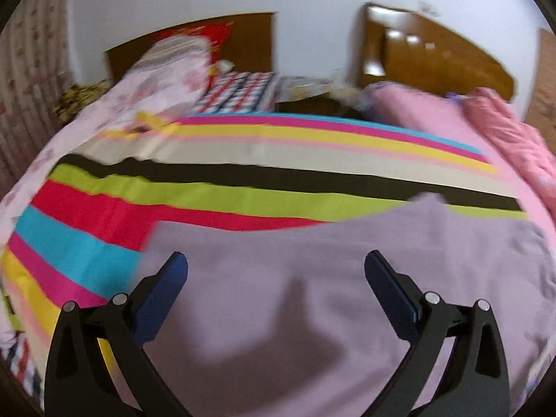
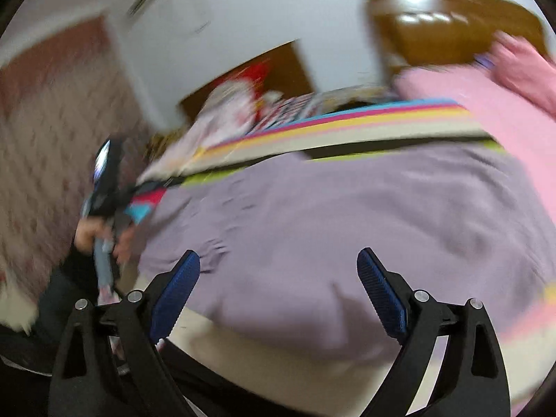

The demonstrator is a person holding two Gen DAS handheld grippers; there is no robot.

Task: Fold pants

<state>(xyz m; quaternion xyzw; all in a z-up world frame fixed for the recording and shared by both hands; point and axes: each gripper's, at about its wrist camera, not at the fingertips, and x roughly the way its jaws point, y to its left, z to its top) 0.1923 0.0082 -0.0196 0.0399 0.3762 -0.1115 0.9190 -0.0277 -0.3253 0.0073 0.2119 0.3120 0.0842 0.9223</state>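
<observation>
The bed (image 1: 264, 170), under its striped sheet, carries everything. On it my lilac pants (image 1: 312, 278) lie spread flat, their long axis running across in front of me, from the left claw's side off toward the pink quilt (image 1: 434, 118) on the right. There is bare striped sheet beyond the far edge, so I judge there is room to fold that way. My left claw (image 1: 276, 266) hangs released over the cloth near its left end, gripping nothing. My right claw (image 2: 278, 266) is likewise spread wide and empty, above the near edge of the pants, closer to the bed's side.
</observation>
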